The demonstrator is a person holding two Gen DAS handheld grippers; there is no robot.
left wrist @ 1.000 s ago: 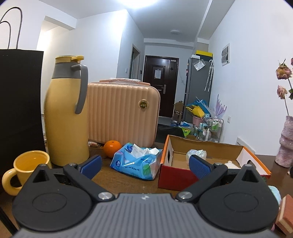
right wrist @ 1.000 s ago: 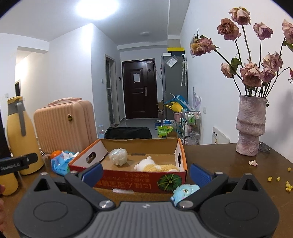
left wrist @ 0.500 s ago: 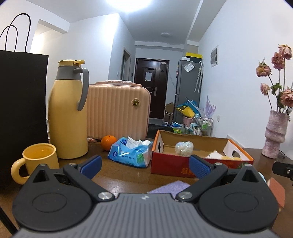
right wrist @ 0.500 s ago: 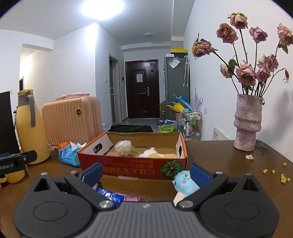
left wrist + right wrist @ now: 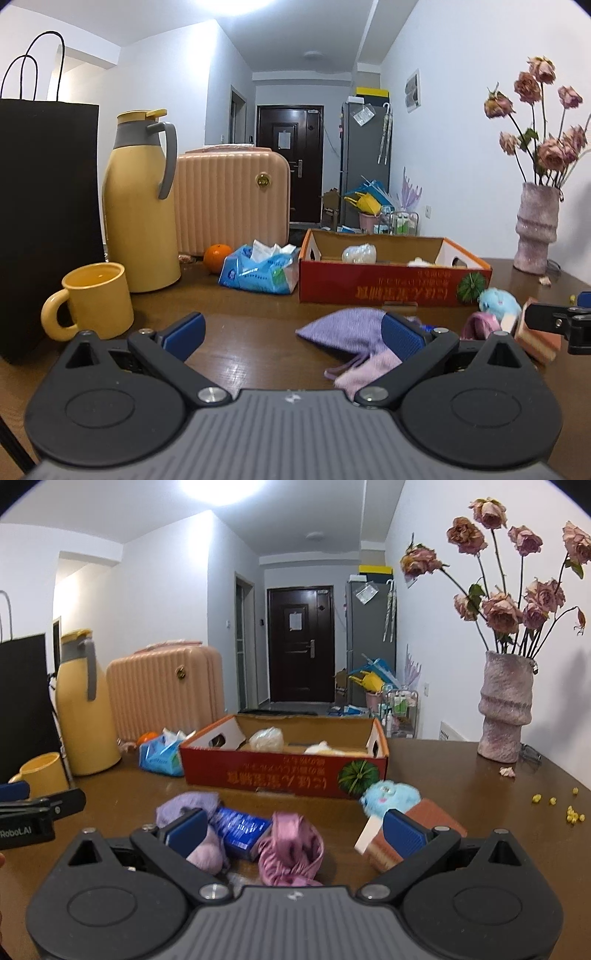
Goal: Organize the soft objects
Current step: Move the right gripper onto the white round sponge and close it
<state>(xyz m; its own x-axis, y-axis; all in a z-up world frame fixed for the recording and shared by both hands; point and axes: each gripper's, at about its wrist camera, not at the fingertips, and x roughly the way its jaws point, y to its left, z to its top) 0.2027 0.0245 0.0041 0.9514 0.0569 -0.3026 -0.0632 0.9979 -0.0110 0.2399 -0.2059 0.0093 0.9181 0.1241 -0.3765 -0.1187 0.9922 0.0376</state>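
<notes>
1. Lilac knitted cloth pouch [image 5: 186,805] lies crumpled on the brown wooden bench [image 5: 461,786], in front of the left end of the red and orange cardboard box [image 5: 284,775]. It looks light and limp, so I judge it would sag from any pinch; a bunched fold near its middle is the safest place to grip.
2. Just right of it, still in front of the box, a blue glossy packet [image 5: 240,829] rests against the pouch. Its film probably slips, so a firm pinch across its flat sides would suit.
3. Next comes a pink gathered fabric bundle [image 5: 291,845], touching the packet. It seems soft and springy; taking hold at the thick gathered ridge should work.
4. At the box's right front corner sits a light blue plush toy [image 5: 388,797], just beside a brick-coloured block with a white label [image 5: 417,834]. The plush should squash readily; grip its round body.
5. Inside the box already lie a pale wrapped ball [image 5: 266,738] and a cream plush [image 5: 325,748].
6. Left gripper [image 5: 291,334] hovers over the bench in front of the box, jaws spread wide and empty, the lilac pouch [image 5: 343,326] beside its right finger.
7. Right gripper [image 5: 293,830] hangs above the pile, jaws spread, pinching nothing.
</notes>
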